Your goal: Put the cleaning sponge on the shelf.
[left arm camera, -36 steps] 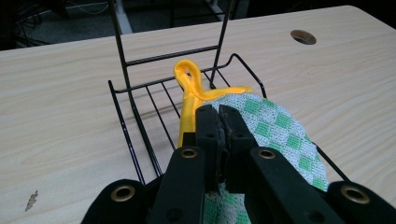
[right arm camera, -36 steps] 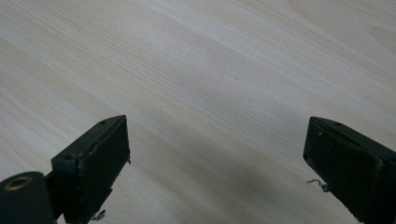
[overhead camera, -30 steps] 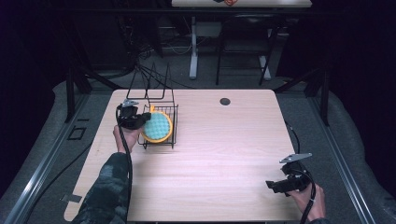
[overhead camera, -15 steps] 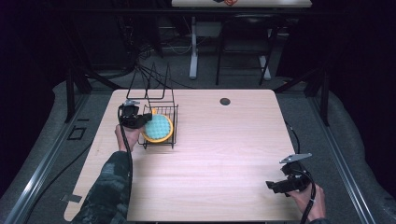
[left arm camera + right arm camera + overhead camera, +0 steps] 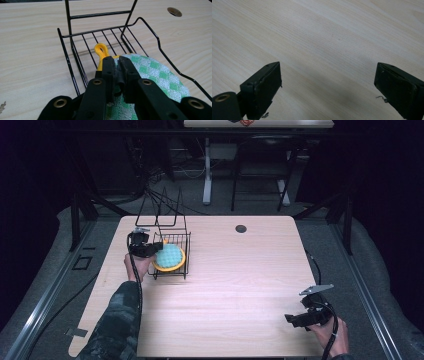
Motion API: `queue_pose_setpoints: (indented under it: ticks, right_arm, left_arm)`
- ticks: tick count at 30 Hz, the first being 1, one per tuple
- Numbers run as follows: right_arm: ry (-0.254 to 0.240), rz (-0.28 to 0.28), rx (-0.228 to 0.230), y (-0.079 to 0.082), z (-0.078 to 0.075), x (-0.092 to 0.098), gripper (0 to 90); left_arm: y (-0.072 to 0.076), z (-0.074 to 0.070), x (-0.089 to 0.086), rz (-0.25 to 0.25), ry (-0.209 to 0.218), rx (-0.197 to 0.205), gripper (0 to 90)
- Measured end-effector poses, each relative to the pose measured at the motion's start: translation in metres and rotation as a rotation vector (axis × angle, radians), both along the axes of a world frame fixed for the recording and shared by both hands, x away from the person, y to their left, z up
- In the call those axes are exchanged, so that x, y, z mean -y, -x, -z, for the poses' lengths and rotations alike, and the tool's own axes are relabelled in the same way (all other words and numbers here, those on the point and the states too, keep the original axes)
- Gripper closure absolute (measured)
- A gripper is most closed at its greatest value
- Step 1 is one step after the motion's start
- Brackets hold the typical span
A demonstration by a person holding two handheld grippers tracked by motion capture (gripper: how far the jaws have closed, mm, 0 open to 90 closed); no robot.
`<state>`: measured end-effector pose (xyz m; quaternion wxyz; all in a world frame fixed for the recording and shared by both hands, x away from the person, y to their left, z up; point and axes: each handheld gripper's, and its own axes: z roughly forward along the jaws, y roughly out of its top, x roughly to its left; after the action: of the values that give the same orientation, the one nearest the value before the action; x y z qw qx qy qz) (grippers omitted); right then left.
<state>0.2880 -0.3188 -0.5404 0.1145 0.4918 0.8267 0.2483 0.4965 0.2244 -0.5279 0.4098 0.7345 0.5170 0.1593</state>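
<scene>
A round pot holder (image 5: 170, 256) with a green-and-white checked face (image 5: 155, 72) and a yellow rim lies in a black wire rack (image 5: 187, 251) at the table's left. Its yellow loop (image 5: 101, 48) points away over the rack's bars (image 5: 68, 63). My left gripper (image 5: 149, 249) reaches into the rack from the left and is shut on the pot holder's edge (image 5: 117, 61), near the loop. My right gripper (image 5: 296, 320) rests low at the front right corner, open, with bare wood between its jaws (image 5: 328, 80).
The light wooden table (image 5: 240, 285) has a round cable hole (image 5: 241, 228) at the back centre, also seen from the left gripper (image 5: 174, 10). The rack's tall wire frame (image 5: 165, 210) rises behind the basket. Cables trail from both grippers.
</scene>
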Motion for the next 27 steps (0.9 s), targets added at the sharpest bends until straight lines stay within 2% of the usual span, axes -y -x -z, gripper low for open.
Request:
queue_pose_setpoints:
  ticks: [6,9,12,17,23,27]
  right_arm:
    - [0.0,0.001,-0.001,0.0,0.0,0.0,7.0]
    - [-0.005,0.004,0.002,0.0,0.0,0.001,7.1]
    - [-0.001,0.003,0.002,0.001,-0.001,0.002,7.1]
    - [-0.006,0.006,0.006,0.002,-0.002,0.003,7.1]
    - [-0.004,0.01,0.002,0.002,-0.003,0.003,7.1]
    - [0.0,0.007,0.01,0.003,-0.004,0.004,7.1]
  left_arm:
    - [-0.002,0.0,0.0,0.002,0.009,-0.012,69.8]
    - [-0.002,-0.003,-0.002,0.007,0.005,-0.009,60.0]
    - [-0.001,-0.007,-0.004,-0.014,0.005,-0.005,47.6]
    - [-0.001,-0.008,-0.004,-0.017,-0.01,-0.021,33.9]
    - [0.002,-0.011,-0.006,-0.024,-0.011,-0.02,22.7]
    - [0.007,-0.011,-0.01,-0.026,-0.013,-0.029,18.8]
